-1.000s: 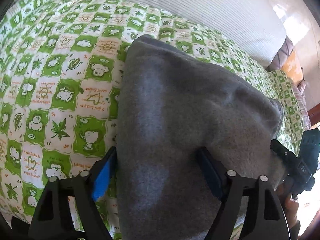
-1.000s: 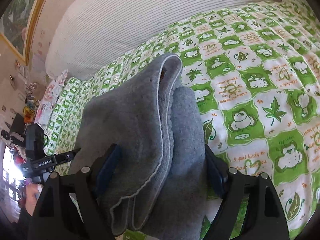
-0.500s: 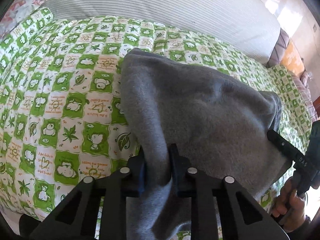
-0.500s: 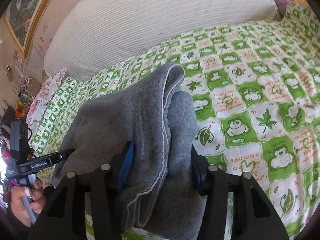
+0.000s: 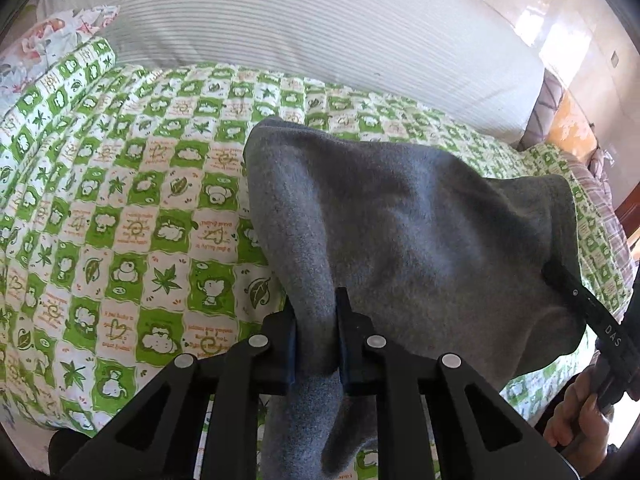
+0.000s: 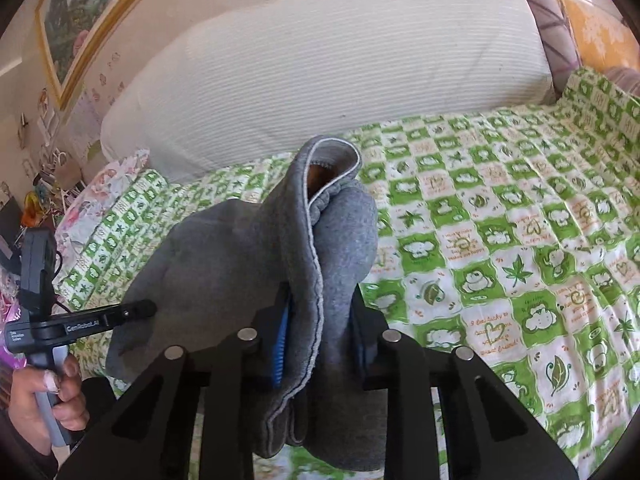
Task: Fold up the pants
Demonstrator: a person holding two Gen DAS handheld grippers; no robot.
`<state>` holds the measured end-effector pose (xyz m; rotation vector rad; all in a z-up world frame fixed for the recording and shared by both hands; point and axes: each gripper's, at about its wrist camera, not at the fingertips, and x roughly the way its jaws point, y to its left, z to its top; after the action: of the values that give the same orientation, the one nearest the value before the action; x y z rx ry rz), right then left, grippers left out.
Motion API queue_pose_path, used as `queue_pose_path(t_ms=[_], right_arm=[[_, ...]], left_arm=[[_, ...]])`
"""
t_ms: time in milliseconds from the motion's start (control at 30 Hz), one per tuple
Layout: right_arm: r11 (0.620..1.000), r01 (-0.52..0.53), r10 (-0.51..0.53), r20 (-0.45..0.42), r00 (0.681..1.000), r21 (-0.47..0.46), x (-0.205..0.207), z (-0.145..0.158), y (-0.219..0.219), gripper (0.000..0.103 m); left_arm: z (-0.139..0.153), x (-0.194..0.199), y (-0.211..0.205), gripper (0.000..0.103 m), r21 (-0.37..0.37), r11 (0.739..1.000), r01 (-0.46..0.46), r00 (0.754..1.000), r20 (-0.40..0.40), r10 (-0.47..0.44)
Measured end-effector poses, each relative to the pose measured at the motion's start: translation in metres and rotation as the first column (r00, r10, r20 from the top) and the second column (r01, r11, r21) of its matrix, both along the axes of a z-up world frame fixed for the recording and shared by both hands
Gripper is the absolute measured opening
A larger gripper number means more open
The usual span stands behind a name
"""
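Note:
Grey fleece pants [image 5: 400,220] lie bunched on the green-and-white patterned bedspread [image 5: 120,200]. In the left wrist view my left gripper [image 5: 316,332] pinches a fold at their near edge, its jaws still closing, pads pressed into the cloth. The right gripper [image 6: 320,332] clamps the thick hemmed end of the pants [image 6: 320,248], its jaws also closing on the fabric. Both near edges are lifted off the bed. The other gripper shows at each view's side: right gripper [image 5: 592,320], left gripper [image 6: 100,320].
A white striped bolster [image 6: 320,80] runs along the far side of the bed. A floral pillow [image 5: 48,36] sits at one end, orange and purple cushions [image 6: 592,20] at the other. A framed picture [image 6: 80,20] hangs on the wall. A person's hand [image 6: 44,396] grips the left handle.
Both grippers went from wide open around the pants to pinched on the fabric. Both have risen, lifting the near edge, and more of the bed and bolster shows.

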<state>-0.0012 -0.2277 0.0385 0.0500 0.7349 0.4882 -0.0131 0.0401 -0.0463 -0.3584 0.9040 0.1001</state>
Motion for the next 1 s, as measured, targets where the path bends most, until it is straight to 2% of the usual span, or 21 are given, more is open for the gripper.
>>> queue_pose_path(t_ms=[300, 467, 800, 1000], right_arm=[[0.997, -0.082, 0.082, -0.003, 0.997, -0.002, -0.007, 0.015, 0.034, 0.025], [0.99, -0.138, 0.138, -0.006, 0.99, -0.003, -0.004, 0.017, 0.063, 0.025], [0.972, -0.229, 0.229, 0.004, 0.973, 0.061, 0.03, 0.022, 0.134, 0.025], [0.965, -0.244, 0.246, -0.017, 0.969, 0.099, 0.061, 0.014, 0.167, 0.025]], left_arm=[[0.018, -0.018, 0.022, 0.014, -0.02, 0.999, -0.046, 0.998, 0.051, 0.047], [0.026, -0.028, 0.049, 0.014, -0.022, 0.995, -0.099, 0.992, 0.074, 0.1], [0.039, -0.029, 0.108, 0.014, -0.02, 0.978, -0.206, 0.972, 0.109, 0.207], [0.04, -0.009, 0.144, 0.014, -0.022, 0.969, -0.245, 0.963, 0.108, 0.246]])
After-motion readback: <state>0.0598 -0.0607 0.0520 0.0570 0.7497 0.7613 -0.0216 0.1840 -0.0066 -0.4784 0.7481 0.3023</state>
